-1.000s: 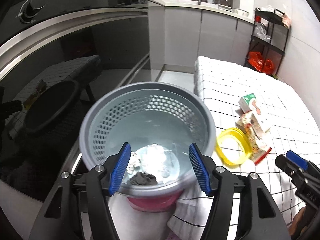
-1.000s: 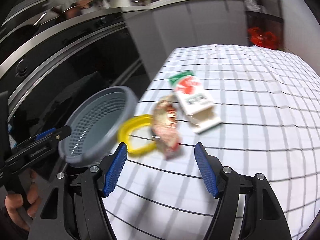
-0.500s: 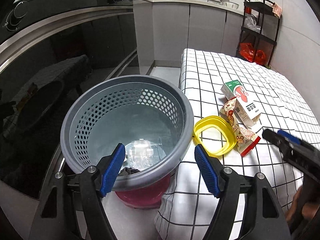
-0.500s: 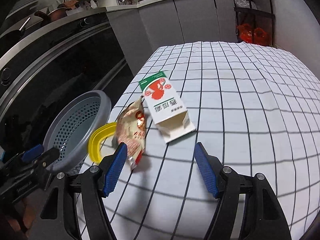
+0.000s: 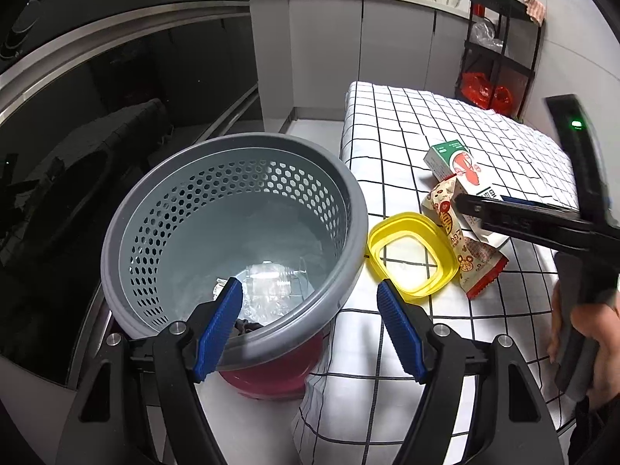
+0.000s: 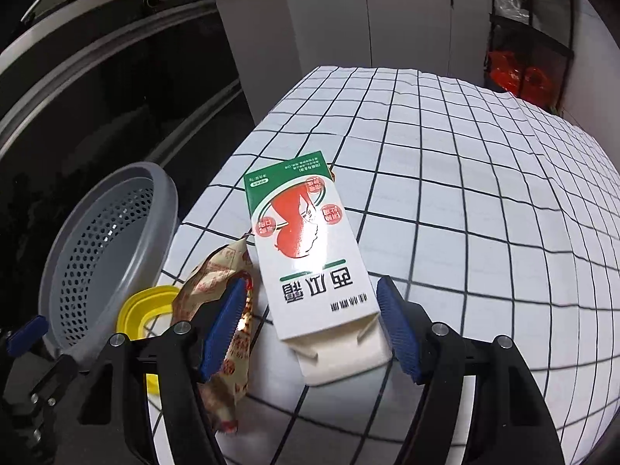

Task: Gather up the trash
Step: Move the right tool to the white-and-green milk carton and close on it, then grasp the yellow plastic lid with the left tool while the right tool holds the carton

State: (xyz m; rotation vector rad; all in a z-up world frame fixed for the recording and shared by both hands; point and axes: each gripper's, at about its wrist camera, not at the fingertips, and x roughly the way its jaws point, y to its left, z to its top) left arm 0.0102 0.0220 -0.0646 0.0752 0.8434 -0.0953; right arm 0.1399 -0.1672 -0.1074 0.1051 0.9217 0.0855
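Note:
A white carton [image 6: 310, 240] with green and red print lies flat on the checked tablecloth [image 6: 465, 193]. My right gripper [image 6: 310, 283] is open, and its blue pads stand on either side of the carton's near end without pressing. A crumpled snack wrapper [image 6: 217, 275] and a yellow plastic ring [image 6: 151, 302] lie just left of the carton. A grey perforated basket [image 5: 232, 147] stands off the table's left edge with clear plastic scraps [image 5: 271, 283] at its bottom. My left gripper [image 5: 308, 286] hangs open over the basket's near rim. The right gripper's finger [image 5: 476, 205] reaches over the wrapper [image 5: 453, 232].
The basket rests on a red base [image 5: 271, 376] on the floor. A dark glossy oven front [image 5: 116, 116] runs along the left. Grey cabinets and a black rack [image 5: 500, 58] with red bags stand behind the table. A person's hand [image 5: 596, 333] grips the right tool.
My right gripper has moved forward over the table and now straddles the carton's near end. The left gripper's jaws have widened a little and it has drawn slightly back from the basket.

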